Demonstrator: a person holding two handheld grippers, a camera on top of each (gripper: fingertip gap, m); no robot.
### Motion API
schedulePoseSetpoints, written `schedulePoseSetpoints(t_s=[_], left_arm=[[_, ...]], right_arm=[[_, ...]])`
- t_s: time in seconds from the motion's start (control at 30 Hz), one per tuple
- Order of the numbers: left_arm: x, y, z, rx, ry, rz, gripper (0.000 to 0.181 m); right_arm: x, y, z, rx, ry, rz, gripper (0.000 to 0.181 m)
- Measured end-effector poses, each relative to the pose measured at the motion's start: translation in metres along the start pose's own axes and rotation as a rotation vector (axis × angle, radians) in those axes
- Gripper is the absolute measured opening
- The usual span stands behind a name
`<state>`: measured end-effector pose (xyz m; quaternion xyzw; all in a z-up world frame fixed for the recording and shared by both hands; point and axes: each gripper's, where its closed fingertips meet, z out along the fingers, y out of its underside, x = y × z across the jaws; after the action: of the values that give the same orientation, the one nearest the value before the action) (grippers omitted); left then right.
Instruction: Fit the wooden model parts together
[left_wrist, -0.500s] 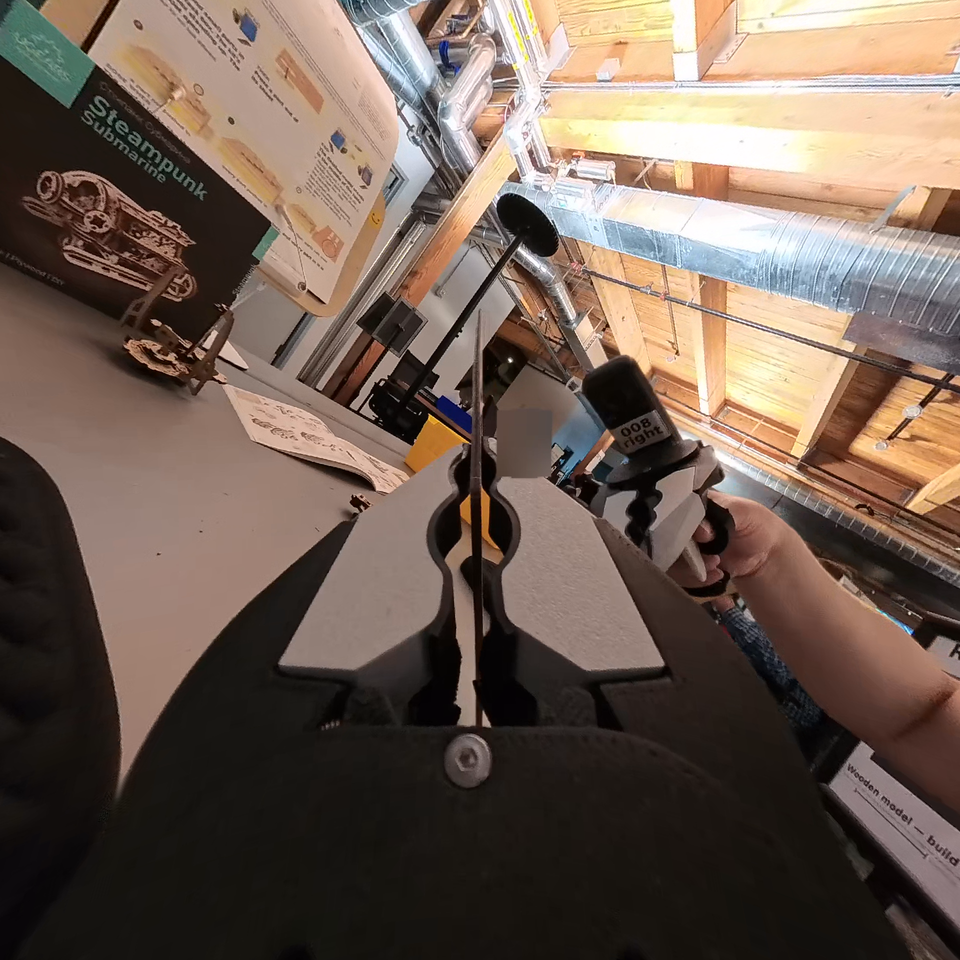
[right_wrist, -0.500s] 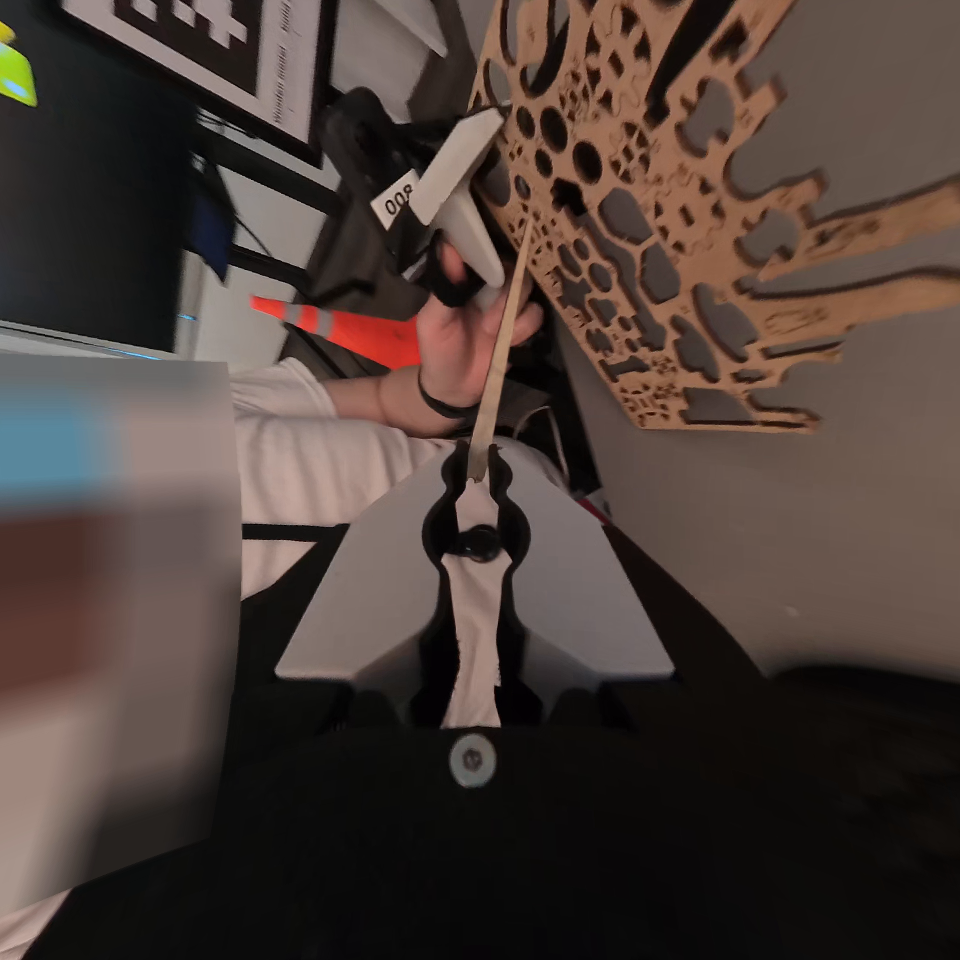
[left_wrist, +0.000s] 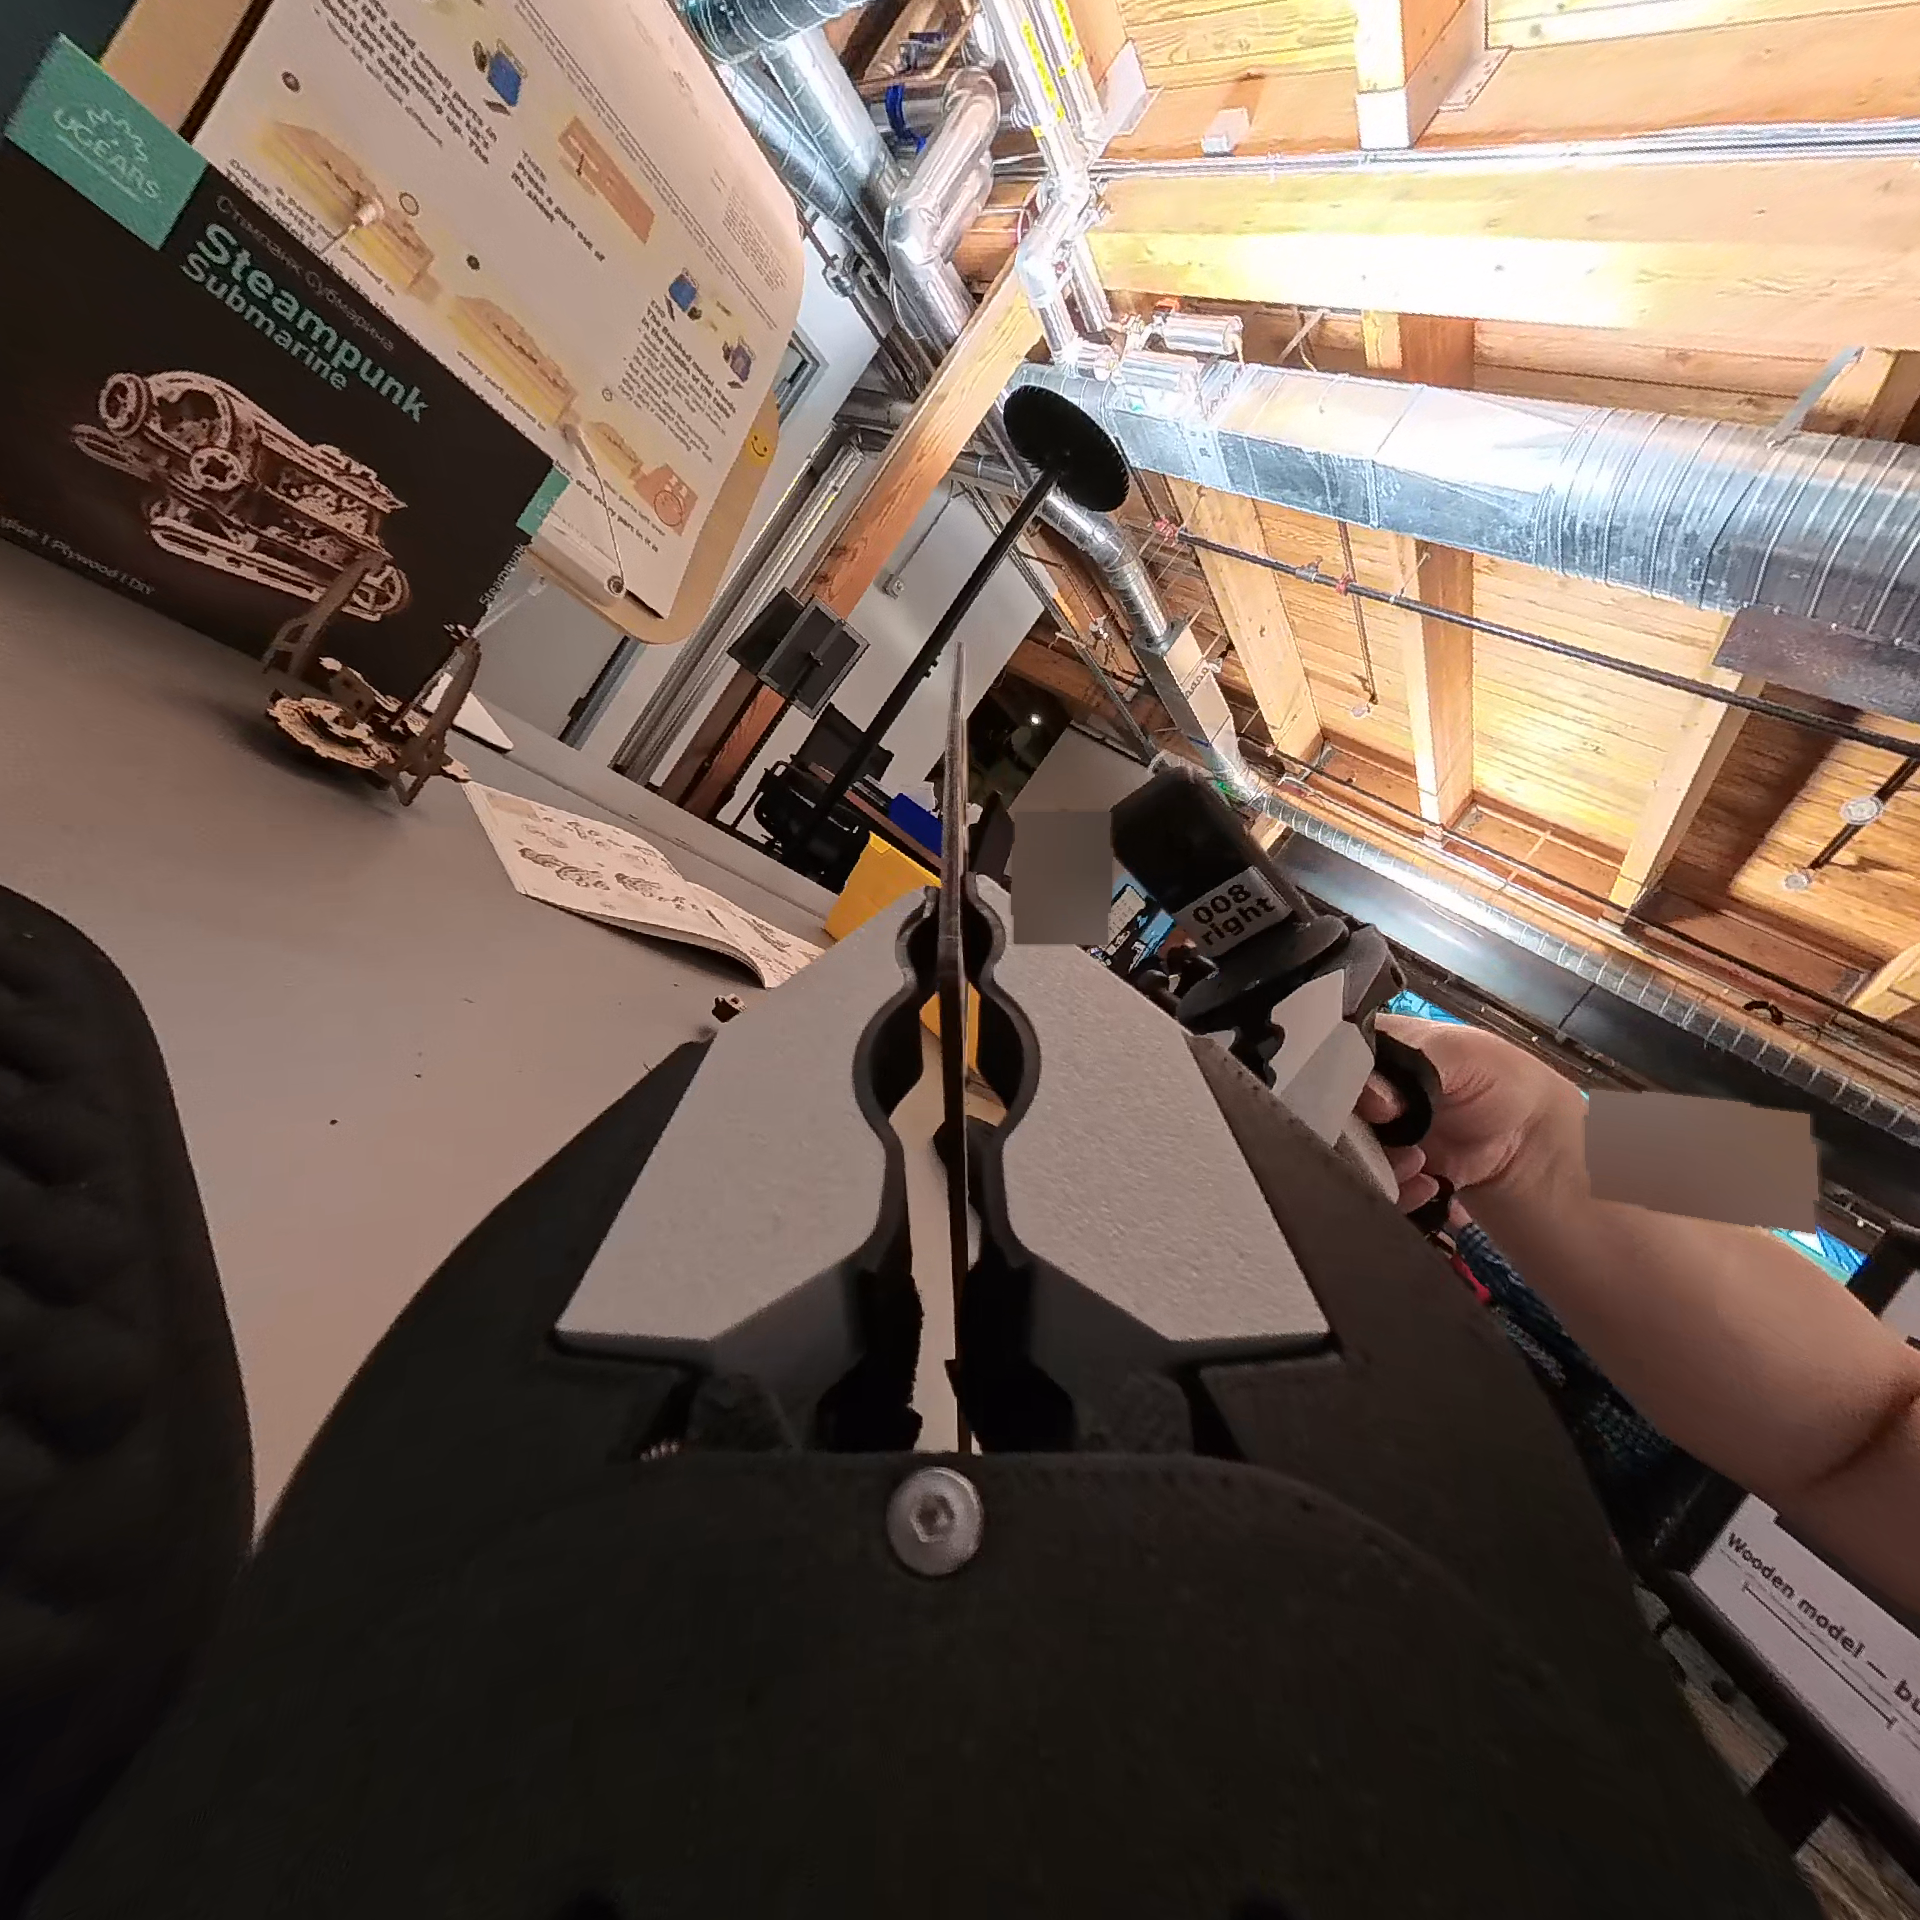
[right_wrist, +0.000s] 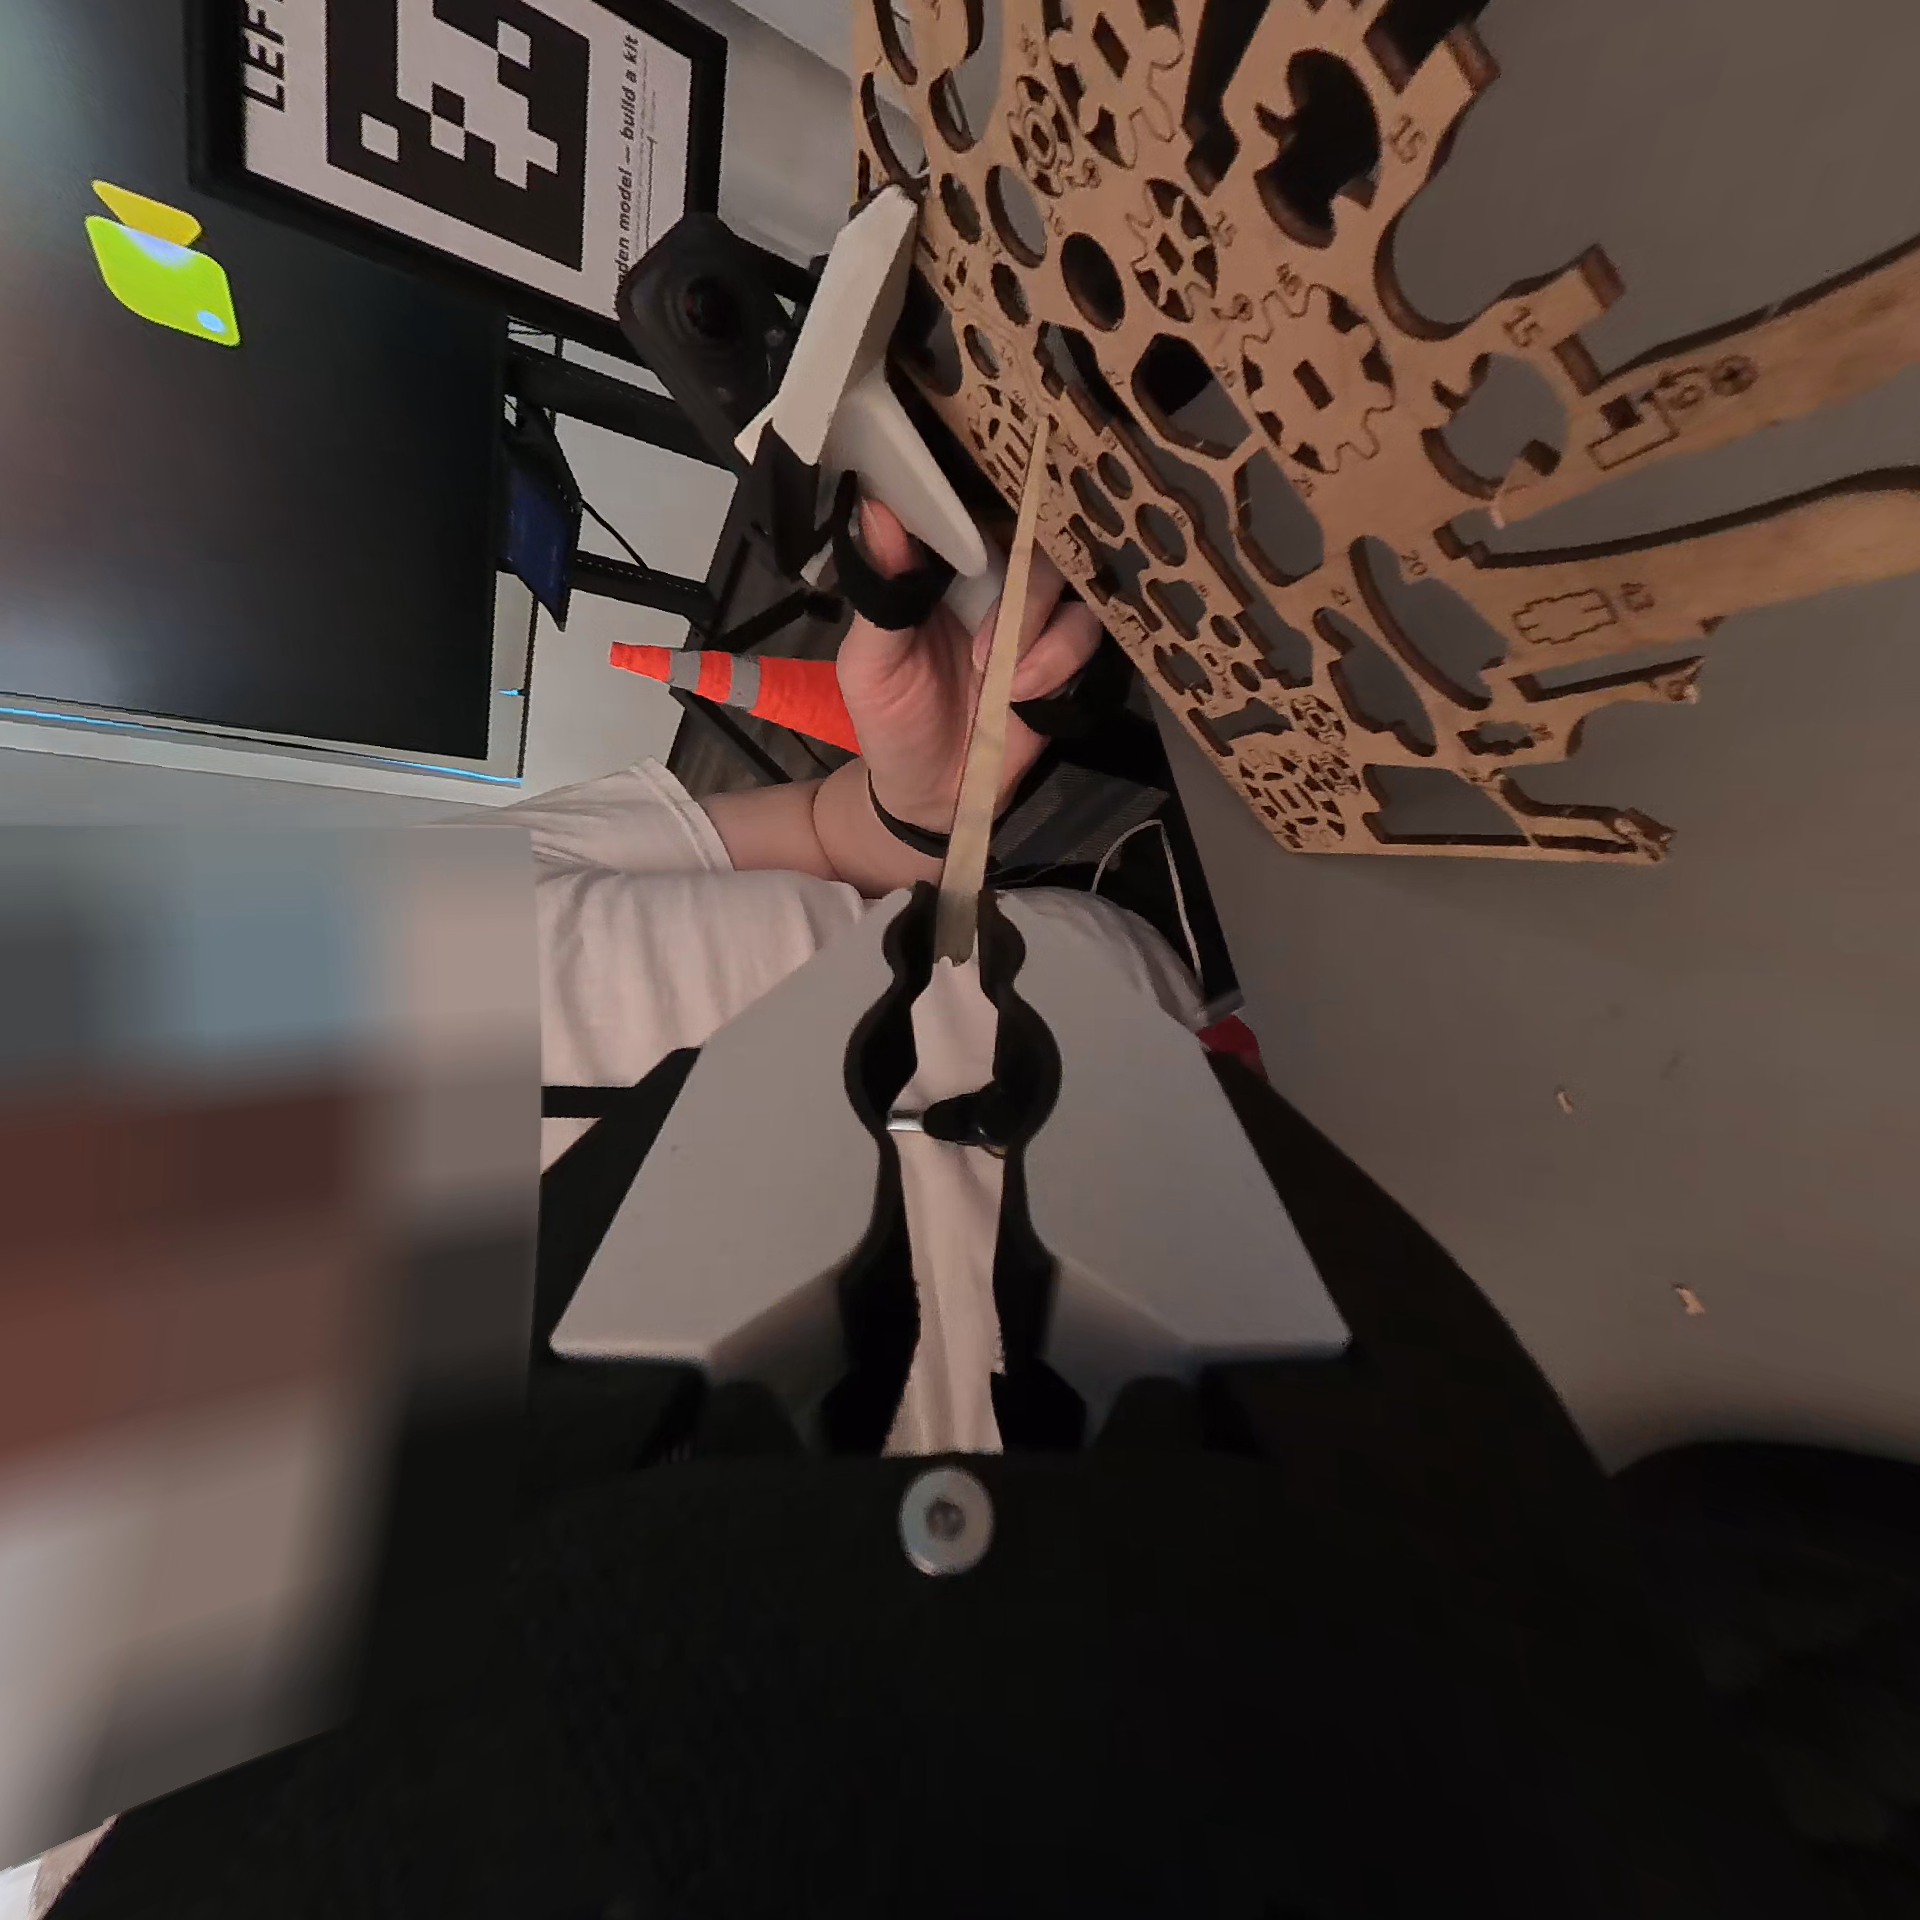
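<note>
At centre of the left wrist view, left gripper (left_wrist: 951, 914) is clamped tight on the sheet (left_wrist: 954, 779), seen edge-on as a thin dark line rising from the jaws. Right gripper (left_wrist: 1314, 1049) sits at right centre in a hand (left_wrist: 1475, 1122); position little changed from half a second ago. Part-built model (left_wrist: 353, 717) and booklet (left_wrist: 623, 883) lie on the table (left_wrist: 260, 1039) at left, well apart from the work. Right wrist view: right gripper (right_wrist: 951, 920) is nearly closed, pinching the base of a stick (right_wrist: 992, 675) at its tips. Sheet (right_wrist: 1351, 416) fills the upper right, now sharper and larger in frame than before, so the two have closed in. Stick tip meets the sheet face beside the left gripper (right_wrist: 894, 343). Judgement: stick is set to press a part out of the sheet; fitting not yet begun. Only this view shows the cut-outs and the contact point; only the left view shows the model waiting.
</note>
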<state>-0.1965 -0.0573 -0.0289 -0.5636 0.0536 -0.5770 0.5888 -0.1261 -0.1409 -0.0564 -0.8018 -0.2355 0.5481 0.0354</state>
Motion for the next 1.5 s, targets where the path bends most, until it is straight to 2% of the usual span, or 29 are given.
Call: schedulePoseSetpoints(t_s=[0.23,0.37,0.6,0.73,0.9,1.1,1.27,1.5], left_arm=[[0.002,-0.001,0.000,0.003,0.011,0.001,0.000],[0.005,-0.003,0.000,0.013,0.023,0.008,0.000],[0.021,-0.006,0.000,0.026,0.047,0.123,0.001],[0.024,-0.008,0.000,0.026,0.034,0.152,0.001],[0.030,-0.007,0.001,0.022,-0.001,0.236,0.001],[0.030,-0.008,0.001,0.015,-0.020,0.261,0.001],[0.024,-0.010,0.001,0.013,-0.031,0.236,0.001],[0.025,-0.010,0.003,0.008,-0.042,0.264,0.001]], right_arm=[[0.003,-0.001,-0.003,0.010,0.000,0.012,0.005],[0.000,0.000,-0.002,0.017,-0.053,0.053,0.006],[-0.003,0.003,-0.005,0.062,-0.109,0.154,0.006],[-0.010,-0.001,-0.009,0.100,-0.041,0.089,0.005],[-0.012,-0.001,-0.011,0.050,0.093,0.001,0.006],[-0.027,-0.008,-0.010,0.026,0.083,0.020,0.005],[-0.027,-0.019,-0.013,0.015,0.171,-0.022,0.004],[-0.027,-0.012,0.009,-0.059,0.202,-0.043,0.003]])
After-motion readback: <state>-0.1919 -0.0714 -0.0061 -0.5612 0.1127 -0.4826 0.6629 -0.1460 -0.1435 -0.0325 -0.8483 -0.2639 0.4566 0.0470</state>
